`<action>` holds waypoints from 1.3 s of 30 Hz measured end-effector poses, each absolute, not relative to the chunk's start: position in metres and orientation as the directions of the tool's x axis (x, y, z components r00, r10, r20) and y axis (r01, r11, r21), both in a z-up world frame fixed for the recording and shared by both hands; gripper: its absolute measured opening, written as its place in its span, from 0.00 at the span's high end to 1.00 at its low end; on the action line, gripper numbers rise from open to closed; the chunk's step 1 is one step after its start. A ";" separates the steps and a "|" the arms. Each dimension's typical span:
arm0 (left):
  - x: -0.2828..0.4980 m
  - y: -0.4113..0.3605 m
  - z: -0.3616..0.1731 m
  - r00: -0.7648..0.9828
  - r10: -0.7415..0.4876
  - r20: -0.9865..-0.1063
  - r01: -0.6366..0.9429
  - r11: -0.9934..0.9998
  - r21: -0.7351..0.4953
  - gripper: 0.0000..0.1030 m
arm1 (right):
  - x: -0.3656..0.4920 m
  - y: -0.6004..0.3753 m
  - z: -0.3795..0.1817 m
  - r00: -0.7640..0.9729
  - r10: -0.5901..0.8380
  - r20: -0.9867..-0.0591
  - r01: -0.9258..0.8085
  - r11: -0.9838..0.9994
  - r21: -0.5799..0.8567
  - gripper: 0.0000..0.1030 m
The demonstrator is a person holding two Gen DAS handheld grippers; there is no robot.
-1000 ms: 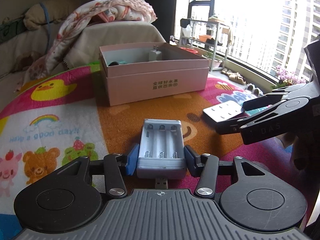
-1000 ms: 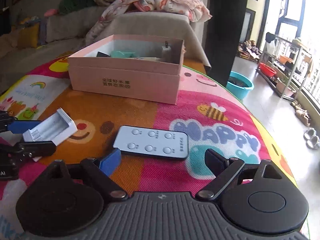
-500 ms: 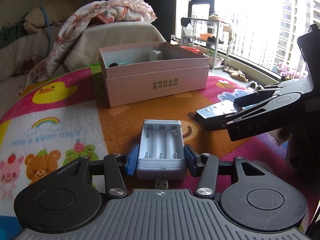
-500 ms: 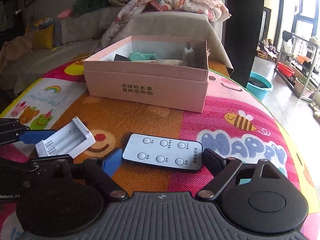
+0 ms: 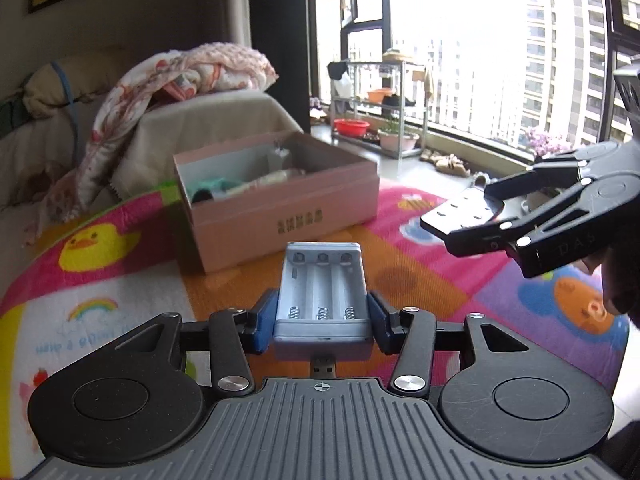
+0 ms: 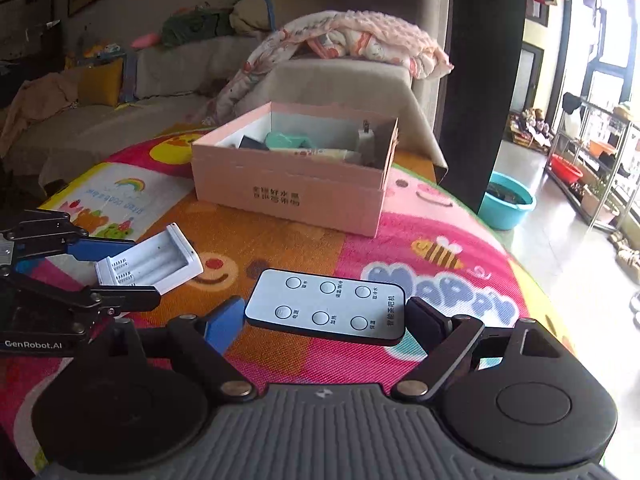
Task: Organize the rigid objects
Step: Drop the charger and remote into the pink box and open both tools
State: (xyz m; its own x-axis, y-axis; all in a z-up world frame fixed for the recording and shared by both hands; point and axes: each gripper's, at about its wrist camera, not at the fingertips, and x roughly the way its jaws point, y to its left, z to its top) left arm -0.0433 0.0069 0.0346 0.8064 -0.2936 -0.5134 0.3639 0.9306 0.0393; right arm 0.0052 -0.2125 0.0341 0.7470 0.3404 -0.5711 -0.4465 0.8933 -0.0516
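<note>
My left gripper [image 5: 322, 320] is shut on a white three-slot battery charger [image 5: 322, 280], its blue pads pressing both long sides. The charger hangs above the colourful play mat [image 5: 120, 276]. In the right wrist view the charger [image 6: 150, 260] shows at the left, between the left gripper's fingers [image 6: 100, 248]. My right gripper [image 6: 324, 316] is shut on a grey six-button remote control [image 6: 326, 304], gripped by its two short ends and lifted off the mat. An open pink cardboard box [image 5: 280, 216] stands beyond both, with several small items inside.
The mat [image 6: 440, 280] lies on a raised surface that drops off at the right. Behind the box [image 6: 288, 196] is a sofa with a crumpled blanket [image 6: 352, 44]. A teal basin [image 6: 506, 204] and a metal rack [image 5: 376, 108] stand on the floor by the window.
The right gripper moved in around the remote, closed on its ends and lifted it off the mat. The left gripper rose with the charger. Both now look more down into the box.
</note>
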 end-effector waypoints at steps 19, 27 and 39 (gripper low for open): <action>0.097 0.050 0.089 0.848 -0.216 -0.485 0.221 0.974 -0.047 0.49 | 0.091 -0.164 0.059 0.761 0.338 -0.554 -0.408 0.913 -0.003 0.13; -0.013 0.049 0.014 0.775 -0.051 -0.629 0.124 0.990 0.072 0.49 | 0.060 -0.159 -0.009 0.682 0.231 -0.694 -0.330 0.944 -0.010 0.12; -0.004 0.024 -0.009 0.787 -0.056 -0.615 0.063 0.998 -0.010 0.26 | 0.056 -0.164 -0.017 0.726 0.198 -0.659 -0.247 0.969 0.019 0.00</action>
State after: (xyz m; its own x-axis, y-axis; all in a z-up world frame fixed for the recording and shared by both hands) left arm -0.0036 0.0239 -0.0089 0.7868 -0.0558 -0.6146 0.0630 0.9980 -0.0100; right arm 0.0562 -0.1641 -0.0166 0.7261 0.1977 -0.6586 -0.2466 0.9689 0.0189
